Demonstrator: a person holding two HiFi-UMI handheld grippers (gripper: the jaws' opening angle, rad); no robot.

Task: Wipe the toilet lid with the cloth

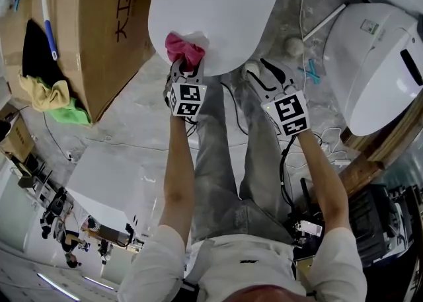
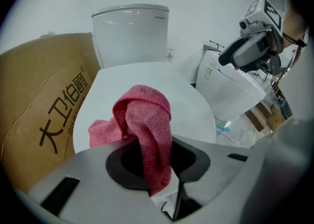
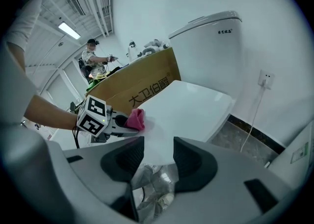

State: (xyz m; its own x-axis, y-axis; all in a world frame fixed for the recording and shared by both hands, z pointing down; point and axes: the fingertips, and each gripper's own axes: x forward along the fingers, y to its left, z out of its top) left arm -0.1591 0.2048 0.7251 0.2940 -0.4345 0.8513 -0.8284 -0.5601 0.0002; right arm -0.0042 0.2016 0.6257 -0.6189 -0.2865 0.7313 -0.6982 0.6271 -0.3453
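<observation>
Near: left gripper (image 1: 187, 69) has its jaws closed on the cloth (image 1: 182, 48), a pink terry wad. One tail hangs down through the jaws; the bulk stands ahead of the tips.

Right gripper (image 1: 254, 73): jaws apart, nothing between them. It sits at about 3 o'clock from the left one, just off the lid's near rim and not touching it.

Cloth position: at the near-left rim of the toilet lid (image 1: 211, 10), apparently in contact with it. The lid is shut.

Key relation: from the left gripper, nearly all the lid surface lies toward 12 o'clock. The lid's long axis runs 6 to 12 in the head view, in line with the left forearm. The left gripper is nearer and already loaded.

Judgement: the wipe is at or near its start, and strokes should run out along that axis.

Far: cistern (image 2: 130, 32) at 12 o'clock beyond the lid. Cardboard box (image 1: 92, 36) lies at 9 to 10 o'clock.
</observation>
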